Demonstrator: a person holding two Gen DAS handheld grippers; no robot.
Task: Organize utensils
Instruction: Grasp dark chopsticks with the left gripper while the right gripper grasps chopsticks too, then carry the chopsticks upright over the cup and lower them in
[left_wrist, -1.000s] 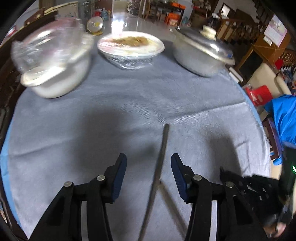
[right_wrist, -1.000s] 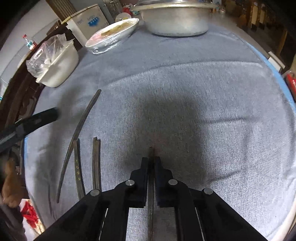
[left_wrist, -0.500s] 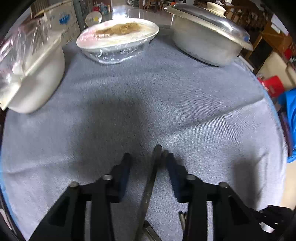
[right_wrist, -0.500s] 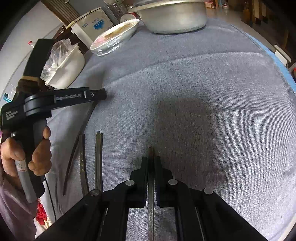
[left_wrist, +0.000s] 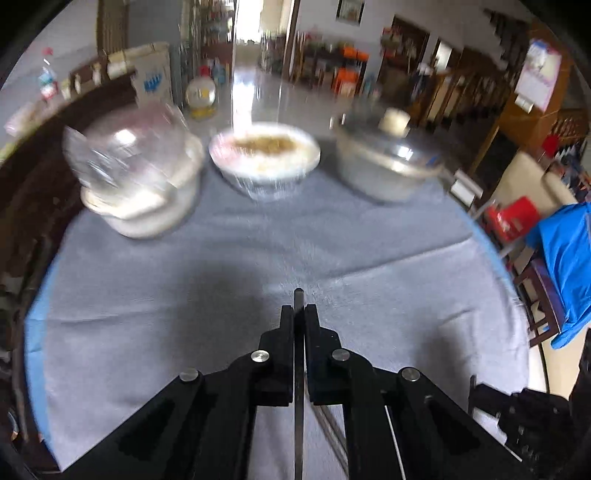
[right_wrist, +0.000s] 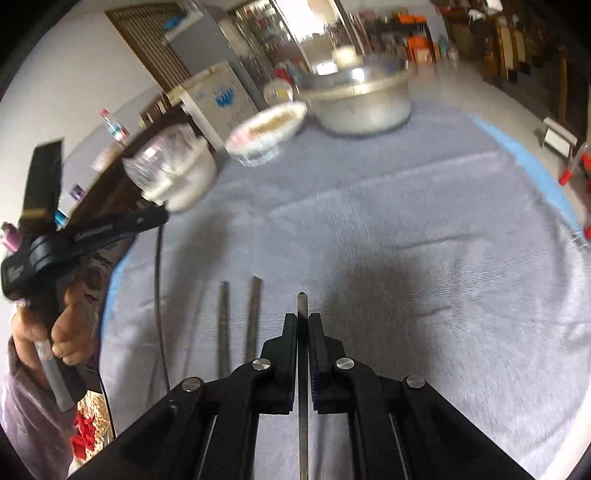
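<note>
My left gripper (left_wrist: 299, 309) is shut on a dark thin chopstick (left_wrist: 299, 299) and holds it above the grey cloth; its tip sticks out past the fingers. My right gripper (right_wrist: 303, 317) is shut on another chopstick (right_wrist: 302, 304), also lifted. Two more chopsticks (right_wrist: 239, 321) lie side by side on the cloth left of my right gripper. The left gripper (right_wrist: 88, 236) shows in the right wrist view at the far left, held by a hand, with its chopstick (right_wrist: 159, 295) hanging down from it.
A white bowl with plastic wrap (left_wrist: 144, 184), a wrapped bowl of food (left_wrist: 264, 158) and a lidded metal pot (left_wrist: 388, 166) stand along the far edge of the round table (left_wrist: 147, 280). A cardboard box (right_wrist: 218, 99) and chairs are beyond.
My left gripper has shut on the chopstick and lifted it off the cloth. My right gripper, still shut on its chopstick, has tilted up and both views have risen.
</note>
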